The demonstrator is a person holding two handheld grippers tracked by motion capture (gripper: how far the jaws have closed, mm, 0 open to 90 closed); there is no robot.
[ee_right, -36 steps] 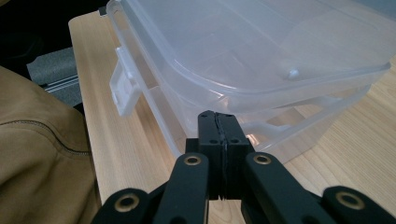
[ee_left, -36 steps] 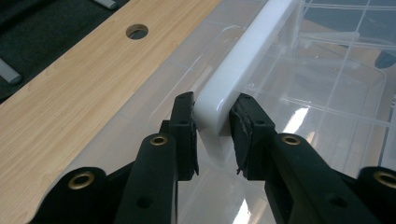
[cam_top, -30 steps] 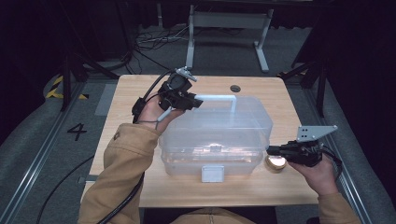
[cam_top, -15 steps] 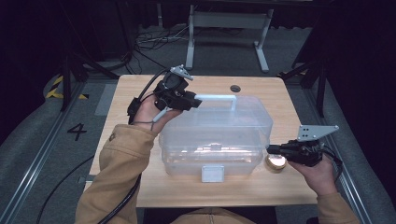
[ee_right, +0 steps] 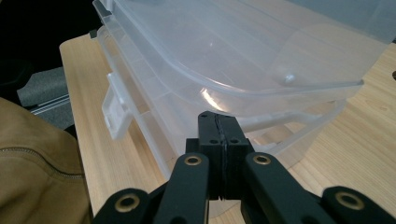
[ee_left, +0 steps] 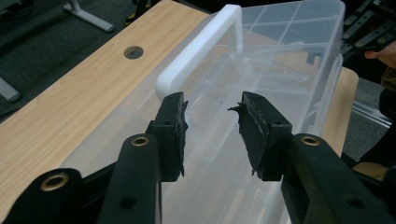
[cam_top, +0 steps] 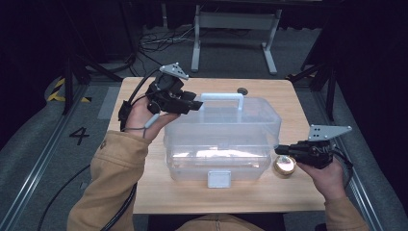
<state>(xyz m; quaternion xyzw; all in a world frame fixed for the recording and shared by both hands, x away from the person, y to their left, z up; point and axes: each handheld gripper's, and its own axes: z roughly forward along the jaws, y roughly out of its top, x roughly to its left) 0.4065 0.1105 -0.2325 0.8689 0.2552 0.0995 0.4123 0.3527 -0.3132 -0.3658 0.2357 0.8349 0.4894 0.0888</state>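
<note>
**A:** Where does the box stand, and what are your claws doing?

**B:** The clear storage box [cam_top: 222,139] sits in the middle of the bench [cam_top: 144,192], its white handle [cam_top: 220,97] along the far top edge and the front latch [cam_top: 218,178] facing you. Your left claw [cam_top: 191,104] has just been opening; it hangs released just beside the handle's left end, nothing between the jaws. Your right claw [cam_top: 281,150] is clenched on nothing, its tip at the box's right end, where lid meets base.

**A:** So how do you do this step well?

**B:** It looks as if the lid is to come up. Keep the right tip steady against the seam and bring the left in square to whatever you grip next, so the box doesn't slide.

**A:** What does each camera add?

**B:** The high view gives you a small gold roll [cam_top: 284,166], tape perhaps, on the bench just beside your right claw. The right gripper view shows the lid's lip [ee_right: 261,93] overhanging the base. The left gripper view shows the torn pads [ee_left: 180,122] and the handle [ee_left: 198,51] ahead.
</note>
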